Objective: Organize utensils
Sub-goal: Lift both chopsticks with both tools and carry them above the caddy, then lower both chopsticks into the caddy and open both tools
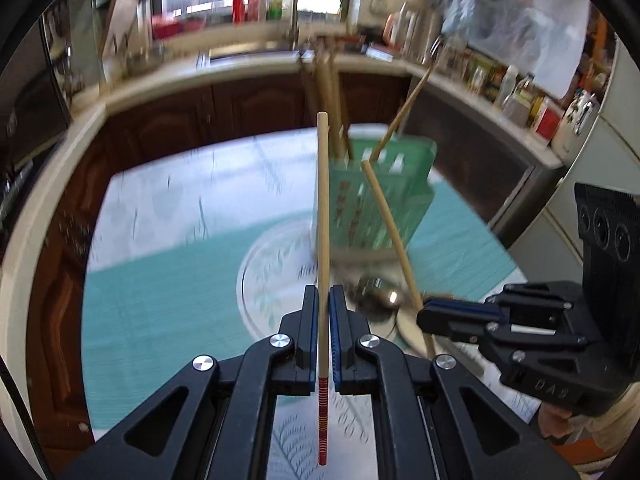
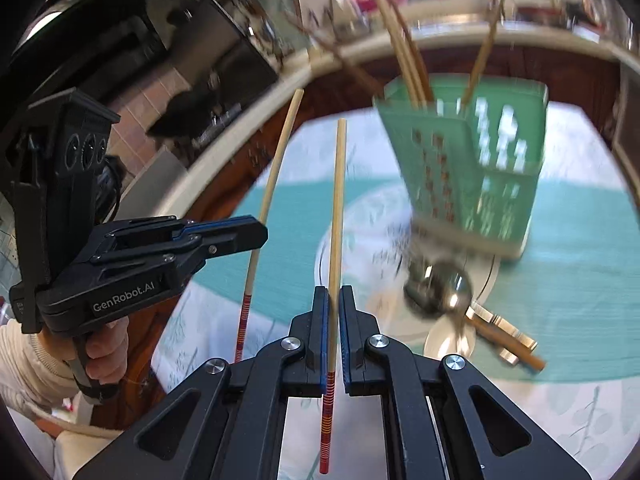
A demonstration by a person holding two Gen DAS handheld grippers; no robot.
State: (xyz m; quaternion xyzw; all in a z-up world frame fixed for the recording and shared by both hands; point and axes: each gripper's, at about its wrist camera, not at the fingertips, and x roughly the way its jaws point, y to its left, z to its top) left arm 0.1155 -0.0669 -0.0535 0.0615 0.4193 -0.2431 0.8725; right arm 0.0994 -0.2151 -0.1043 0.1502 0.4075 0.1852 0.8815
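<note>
Two chopsticks are held aloft above the tabletop, short of the green basket (image 2: 472, 168): left gripper (image 1: 324, 300) and right gripper (image 2: 334, 300) jaws each pinch one near its striped end. Light, stiff, slippery.

Bright window daylight, motion-blurred background.

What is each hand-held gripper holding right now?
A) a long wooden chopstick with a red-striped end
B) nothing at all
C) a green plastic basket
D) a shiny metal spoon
A: the left hand-held gripper pinches one long wooden chopstick with a red-striped end, and the right hand-held gripper pinches another chopstick just like it.
</note>
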